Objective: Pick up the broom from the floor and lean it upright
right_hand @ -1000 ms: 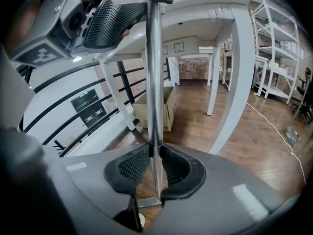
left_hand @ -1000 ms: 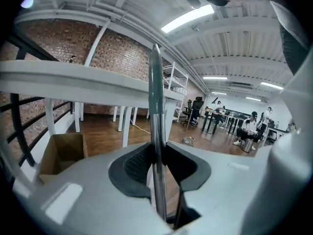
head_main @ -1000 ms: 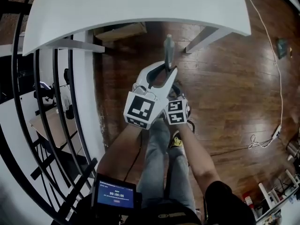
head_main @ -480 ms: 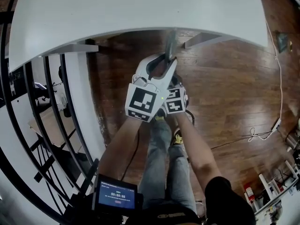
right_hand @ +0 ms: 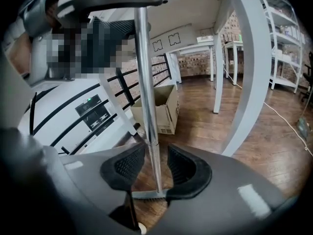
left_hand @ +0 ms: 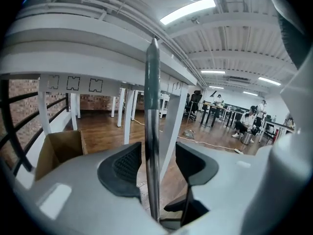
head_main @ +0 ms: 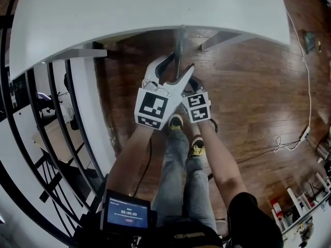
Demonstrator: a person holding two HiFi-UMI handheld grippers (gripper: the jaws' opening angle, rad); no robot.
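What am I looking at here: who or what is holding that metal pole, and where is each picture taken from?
A person holds a two-jaw gripper in each hand. One picture looks down from a camera on the head; the other two look along each gripper's jaws. The broom handle stands upright inside the left gripper and the right gripper. Both sets of jaws are opening, and neither presses it. Its top reaches the edge of the white table, above a wooden floor.
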